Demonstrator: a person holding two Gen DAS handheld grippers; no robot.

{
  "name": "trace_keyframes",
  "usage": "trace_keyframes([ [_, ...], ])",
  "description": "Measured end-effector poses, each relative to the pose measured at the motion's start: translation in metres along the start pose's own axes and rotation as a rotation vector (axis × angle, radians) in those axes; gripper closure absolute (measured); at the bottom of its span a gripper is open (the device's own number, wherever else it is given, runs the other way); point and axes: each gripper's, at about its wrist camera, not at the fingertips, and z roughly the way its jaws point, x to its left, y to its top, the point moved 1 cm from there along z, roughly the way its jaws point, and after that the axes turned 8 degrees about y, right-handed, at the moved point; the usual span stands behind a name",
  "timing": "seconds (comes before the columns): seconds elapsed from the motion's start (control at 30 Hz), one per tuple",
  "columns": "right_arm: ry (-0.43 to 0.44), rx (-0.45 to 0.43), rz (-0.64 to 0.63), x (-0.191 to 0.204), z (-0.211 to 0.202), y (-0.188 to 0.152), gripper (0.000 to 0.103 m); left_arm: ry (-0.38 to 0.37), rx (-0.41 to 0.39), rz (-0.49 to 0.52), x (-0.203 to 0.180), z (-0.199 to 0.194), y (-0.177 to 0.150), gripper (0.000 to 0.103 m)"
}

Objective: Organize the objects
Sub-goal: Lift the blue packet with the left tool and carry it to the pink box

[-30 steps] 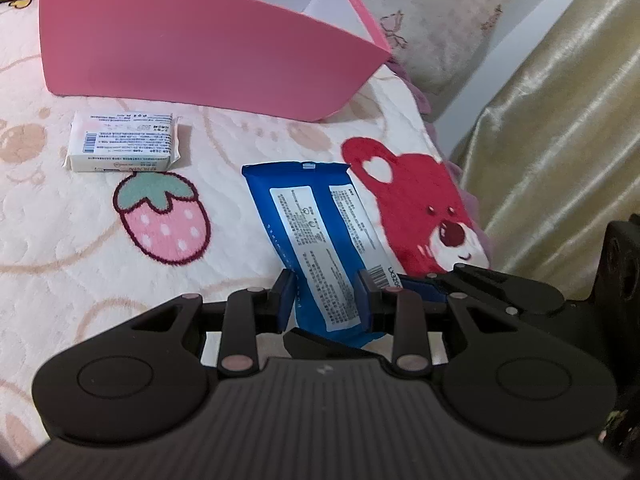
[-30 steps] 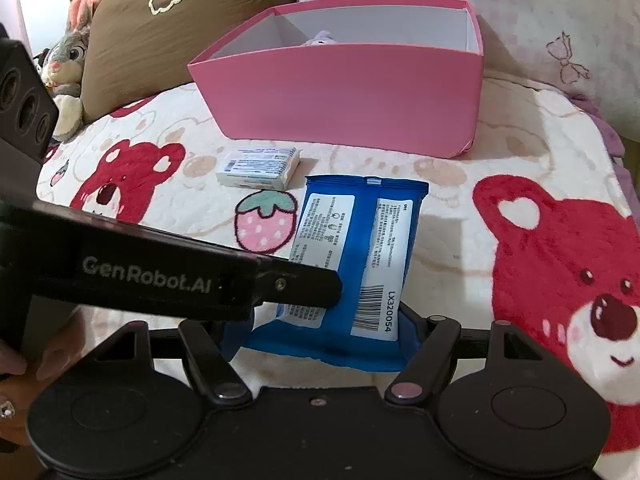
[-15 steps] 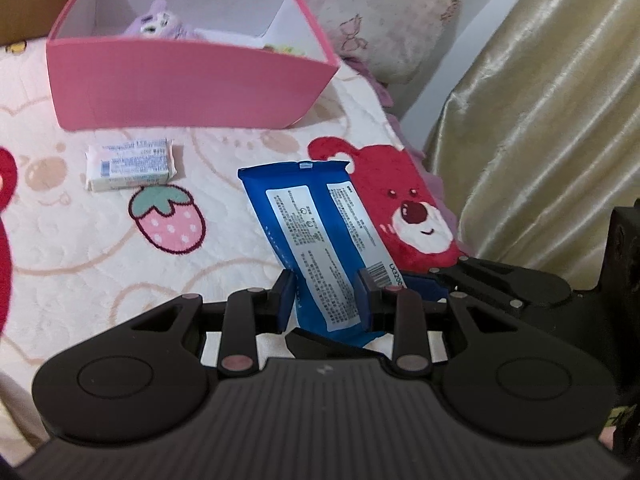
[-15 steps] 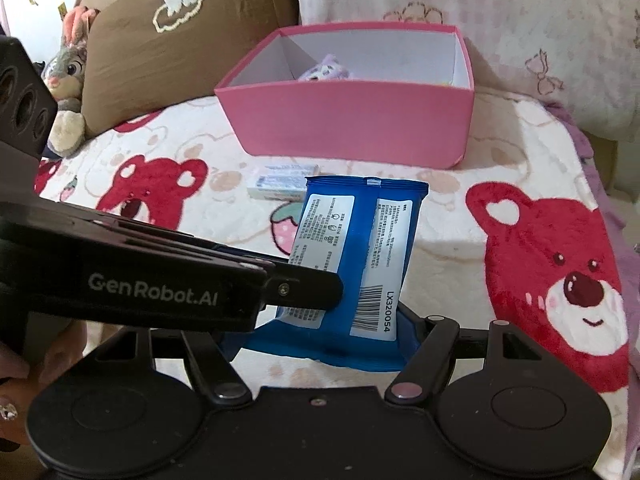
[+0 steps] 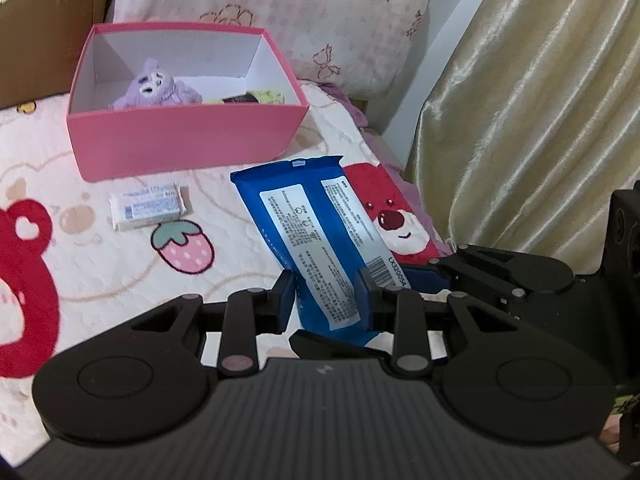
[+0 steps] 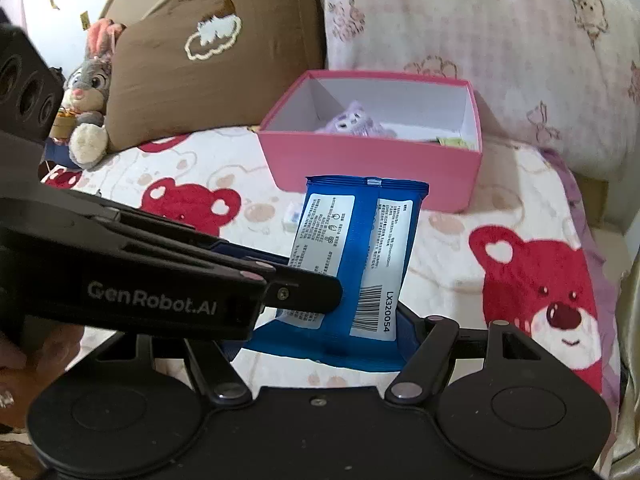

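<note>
Bedside curtain (image 5: 520, 120), left view only.

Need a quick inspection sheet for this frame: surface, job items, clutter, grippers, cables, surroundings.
Surface: quilted bedspread with bear and strawberry prints.
Job's things: blue packet held above the bedspread; pink box open, purple plush and a yellow-green item inside; small white packet lying in front of the box.
Clutter: nothing seen.
Grippers: left gripper and right gripper both closed on the blue packet's near end.
Cables: nothing seen.
Surroundings: brown pillow, floral pillow, bunny plush, gold curtain.
</note>
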Motion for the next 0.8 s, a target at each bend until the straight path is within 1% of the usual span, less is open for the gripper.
trace_keyframes([
  [0.13,0.008,-0.028,-0.005,0.004,-0.009,0.011,0.029,0.005,-0.007,0.017,0.000,-0.012,0.011,0.073],
  [0.47,0.027,-0.057,0.011,0.006,-0.021,0.040,0.031,0.026,-0.009,0.058,-0.005,-0.030,0.042,0.073],
  [0.57,0.031,-0.076,0.021,0.004,-0.024,0.051,0.035,0.039,-0.022,0.067,-0.006,-0.033,0.052,0.073],
  [0.67,0.061,-0.090,0.045,-0.003,-0.024,0.059,0.035,0.048,-0.042,0.071,-0.006,-0.037,0.060,0.073],
  [0.8,0.058,-0.104,0.033,-0.006,-0.023,0.068,0.037,0.049,-0.052,0.060,-0.002,-0.036,0.070,0.073],
])
